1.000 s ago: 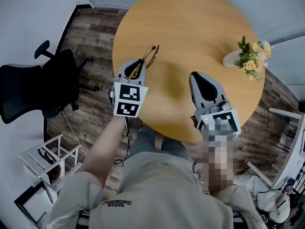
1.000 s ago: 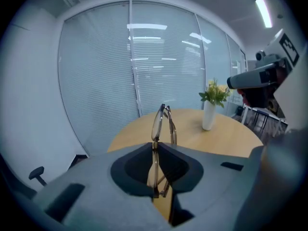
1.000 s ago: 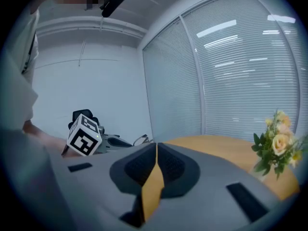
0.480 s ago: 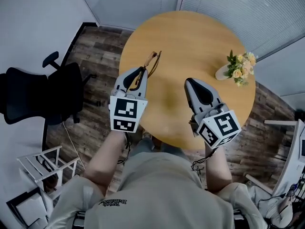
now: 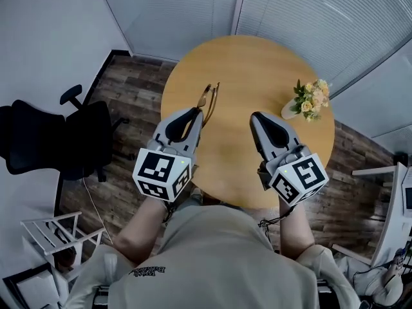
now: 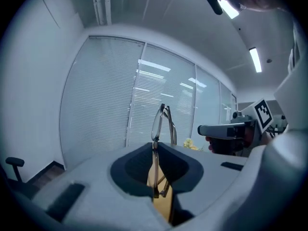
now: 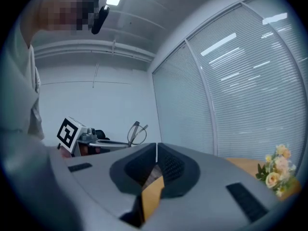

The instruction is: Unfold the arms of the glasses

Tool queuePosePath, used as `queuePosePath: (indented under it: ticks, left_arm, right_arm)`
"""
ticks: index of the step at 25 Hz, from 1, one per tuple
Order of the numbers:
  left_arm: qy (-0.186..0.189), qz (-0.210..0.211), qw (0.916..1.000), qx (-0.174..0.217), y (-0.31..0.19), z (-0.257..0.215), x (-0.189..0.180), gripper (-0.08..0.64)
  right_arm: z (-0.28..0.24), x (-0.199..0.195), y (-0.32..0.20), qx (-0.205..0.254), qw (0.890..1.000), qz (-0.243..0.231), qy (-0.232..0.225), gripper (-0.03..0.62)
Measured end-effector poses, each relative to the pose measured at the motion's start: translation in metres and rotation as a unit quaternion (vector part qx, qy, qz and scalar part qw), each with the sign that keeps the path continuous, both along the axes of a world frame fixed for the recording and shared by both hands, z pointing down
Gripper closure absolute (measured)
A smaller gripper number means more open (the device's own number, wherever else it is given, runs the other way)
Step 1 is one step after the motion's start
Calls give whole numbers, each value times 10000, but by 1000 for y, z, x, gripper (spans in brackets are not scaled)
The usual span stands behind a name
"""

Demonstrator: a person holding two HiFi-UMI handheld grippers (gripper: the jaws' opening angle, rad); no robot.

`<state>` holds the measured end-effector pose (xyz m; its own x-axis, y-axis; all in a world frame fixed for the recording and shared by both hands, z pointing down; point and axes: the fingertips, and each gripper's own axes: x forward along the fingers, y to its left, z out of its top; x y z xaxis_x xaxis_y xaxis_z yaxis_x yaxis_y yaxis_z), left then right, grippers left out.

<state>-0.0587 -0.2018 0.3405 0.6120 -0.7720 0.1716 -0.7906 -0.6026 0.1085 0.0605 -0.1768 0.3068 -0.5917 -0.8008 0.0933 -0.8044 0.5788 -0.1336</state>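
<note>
I am holding the glasses (image 5: 209,95) in the left hand-held gripper (image 5: 197,112). Its jaws are closing on the frame's lower part, and the rest is sticking out past the fingertips, away from me. In the left gripper view the glasses (image 6: 161,124) are standing edge-on straight ahead of the left hand-held gripper (image 6: 155,150), with one lens rising above the pads. From the right gripper view the glasses (image 7: 136,133) are showing off to the left of the right hand-held gripper (image 7: 156,146), well apart from it.

The right hand-held gripper (image 5: 257,116) is sitting with its jaws pressed together and nothing between them. Both grippers are pointing forward and about level, side by side, above the near edge of the round tabletop (image 5: 257,63). The glasses are hanging in the air over the tabletop's left edge. My forearms are reaching out from my body, and the marker cubes are facing up toward the head camera.

The cubes are covering both hands. The jaws are hiding the gripped part of the frame, and I cannot tell how far the arms are folded. A small bunch of flowers (image 5: 308,99) is standing ahead and to the right of the right hand-held gripper.
</note>
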Motion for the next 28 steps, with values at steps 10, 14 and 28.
queuePosePath:
  ticks: [10, 14, 28]
  left_arm:
    - [307, 380, 9987, 141, 34, -24, 16, 514]
    - [315, 419, 9984, 200, 40, -29, 18, 514]
    - [218, 546, 9977, 346, 48, -33, 23, 514]
  right_arm:
    - [-54, -2, 25, 433, 9982, -337, -250, 561]
    - [-75, -5, 17, 493, 9956, -542, -586, 560]
    - [-69, -52, -2, -77, 9847, -1668, -493, 483]
